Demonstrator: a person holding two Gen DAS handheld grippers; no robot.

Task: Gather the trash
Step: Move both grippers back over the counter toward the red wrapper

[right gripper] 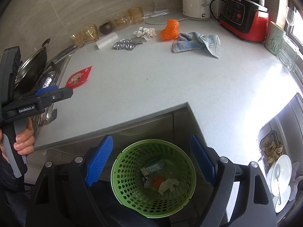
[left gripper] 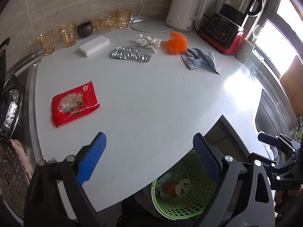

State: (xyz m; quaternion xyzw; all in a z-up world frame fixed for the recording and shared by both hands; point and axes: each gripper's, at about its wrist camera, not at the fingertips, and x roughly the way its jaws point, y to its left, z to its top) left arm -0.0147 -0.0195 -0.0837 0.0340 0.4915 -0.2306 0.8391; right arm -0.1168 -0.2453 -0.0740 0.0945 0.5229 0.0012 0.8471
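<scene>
While the right gripper point(right gripper: 151, 160) hangs over the green basket point(right gripper: 130, 194), its blue-padded jaws stand wide with nothing between them. The basket sits below the bench edge at the lower centre of the right wrist view, and at its bottom lie a small printed carton point(right gripper: 153, 167), an orange scrap point(right gripper: 158, 182) and a crumpled white tissue point(right gripper: 167, 185). The carton's print is too small to read.

The left gripper point(left gripper: 149, 157) hovers above the near part of the white bench point(left gripper: 151, 98), its jaws also wide and empty. In the right wrist view it shows at the left edge, held by a hand point(right gripper: 23, 138), and its black body bears the words "GenRobot.AI".

More trash lies on the bench. A red snack packet point(left gripper: 74, 104) with Chinese characters sits at the left of the left wrist view. Toward the upper middle lie a silver blister pack point(left gripper: 131, 54), a crumpled tissue point(left gripper: 149, 42) and an orange foam net point(left gripper: 176, 43), the net touching a blue cloth point(left gripper: 200, 58).

At the upper right, the white kettle point(left gripper: 184, 9) carries a small mark that looks like "SUPOR". The black and red blender point(left gripper: 225, 32) beside it reads "Joyoung" on its panel. Amber glasses point(left gripper: 67, 34) line the wall at the upper left.
</scene>
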